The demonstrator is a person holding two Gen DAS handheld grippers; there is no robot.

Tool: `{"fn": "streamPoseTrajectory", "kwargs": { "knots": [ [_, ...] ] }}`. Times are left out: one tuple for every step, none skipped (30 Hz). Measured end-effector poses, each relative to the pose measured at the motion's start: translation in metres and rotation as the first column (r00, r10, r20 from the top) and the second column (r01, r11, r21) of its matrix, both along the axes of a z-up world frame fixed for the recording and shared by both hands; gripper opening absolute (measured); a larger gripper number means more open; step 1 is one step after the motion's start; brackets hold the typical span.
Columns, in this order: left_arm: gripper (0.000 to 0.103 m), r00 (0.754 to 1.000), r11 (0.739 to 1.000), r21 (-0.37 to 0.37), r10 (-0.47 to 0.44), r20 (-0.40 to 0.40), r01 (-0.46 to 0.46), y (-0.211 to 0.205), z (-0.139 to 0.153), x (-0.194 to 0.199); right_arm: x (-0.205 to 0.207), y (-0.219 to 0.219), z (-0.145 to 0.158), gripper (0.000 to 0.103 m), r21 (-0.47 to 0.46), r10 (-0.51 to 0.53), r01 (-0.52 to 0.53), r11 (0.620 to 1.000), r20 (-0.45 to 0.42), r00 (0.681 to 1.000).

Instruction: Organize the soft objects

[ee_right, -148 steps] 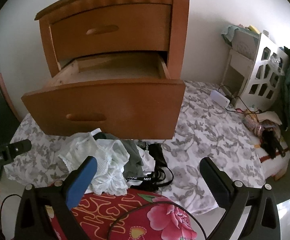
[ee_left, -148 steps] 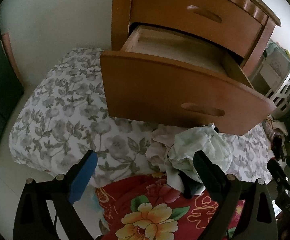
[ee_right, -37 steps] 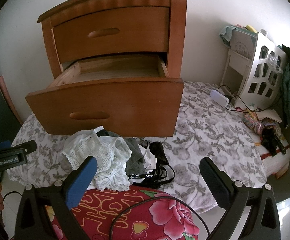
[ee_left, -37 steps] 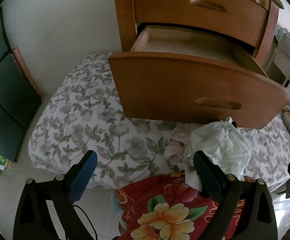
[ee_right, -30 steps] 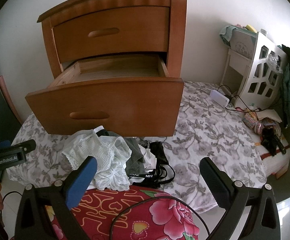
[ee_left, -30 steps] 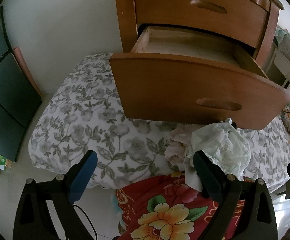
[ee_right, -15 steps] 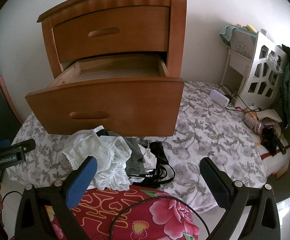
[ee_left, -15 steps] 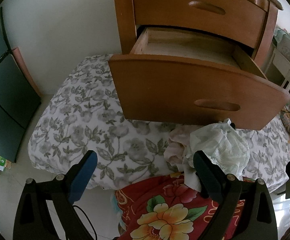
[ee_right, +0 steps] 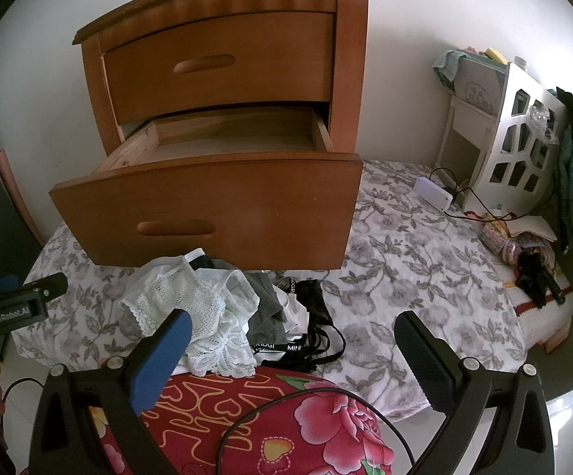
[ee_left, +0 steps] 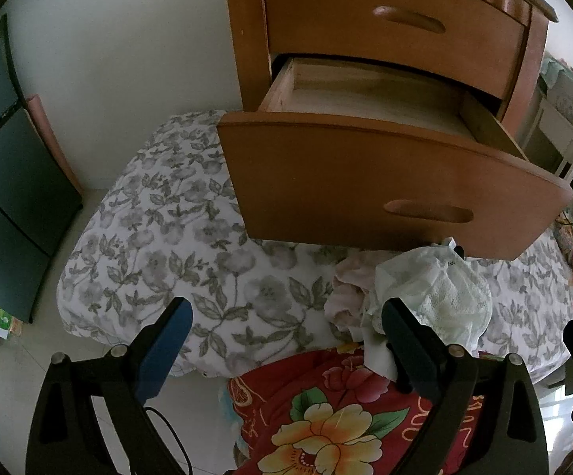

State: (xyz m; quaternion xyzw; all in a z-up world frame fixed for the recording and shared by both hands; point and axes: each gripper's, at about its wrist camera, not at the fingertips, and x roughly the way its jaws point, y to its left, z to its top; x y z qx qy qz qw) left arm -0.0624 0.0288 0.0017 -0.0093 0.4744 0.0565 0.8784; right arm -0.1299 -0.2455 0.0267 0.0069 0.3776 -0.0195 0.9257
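Observation:
A pile of soft garments lies on the floral bedsheet (ee_right: 417,261) in front of a wooden nightstand (ee_right: 223,59): white lace underwear (ee_right: 191,304), a grey piece (ee_right: 268,310) and a black piece (ee_right: 314,316). The pile also shows in the left wrist view (ee_left: 433,293), beside a pinkish cloth (ee_left: 350,281). The nightstand's lower drawer (ee_right: 215,206) stands open and looks empty (ee_left: 369,97). My left gripper (ee_left: 286,336) is open, short of the pile. My right gripper (ee_right: 292,340) is open, above the pile's near edge. Both hold nothing.
A red flowered cushion (ee_right: 255,419) lies at the near edge of the bed, with a black cable across it. A white cut-out rack (ee_right: 520,138), a white power box (ee_right: 433,194) and small clutter (ee_right: 524,249) sit at the right. A dark cabinet (ee_left: 5,174) stands left.
Almost nothing has changed over the last second. Since about five seconds ago the left gripper has pulled back and shifted slightly left; both grippers stay open.

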Motion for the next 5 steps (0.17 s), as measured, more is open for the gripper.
{"fn": "streamPoseTrajectory", "kwargs": {
  "knots": [
    [0.097, 1.000, 1.000, 0.002, -0.002, 0.002, 0.002, -0.0005, 0.0002, -0.0004, 0.0000, 0.0000, 0.0000, 0.103, 0.000, 0.000, 0.000, 1.000, 0.000, 1.000],
    [0.097, 1.000, 1.000, 0.003, -0.003, 0.002, 0.003, -0.0011, 0.0004, -0.0006, 0.0002, -0.0005, -0.0002, 0.103, -0.001, 0.000, 0.000, 1.000, 0.000, 1.000],
    [0.097, 1.000, 1.000, 0.001, -0.004, 0.002, 0.004, -0.0016, 0.0006, -0.0012, 0.0000, -0.0002, -0.0001, 0.103, 0.000, 0.000, 0.000, 1.000, 0.000, 1.000],
    [0.097, 1.000, 1.000, -0.002, -0.006, 0.002, 0.006, -0.0017, 0.0007, -0.0011, -0.0001, -0.0001, -0.0001, 0.103, 0.000, 0.000, 0.000, 1.000, 0.000, 1.000],
    [0.097, 1.000, 1.000, -0.007, -0.010, 0.001, 0.010, -0.0016, 0.0008, -0.0007, -0.0001, -0.0001, 0.0000, 0.103, 0.000, 0.000, 0.000, 1.000, 0.000, 1.000]
  ]
}}
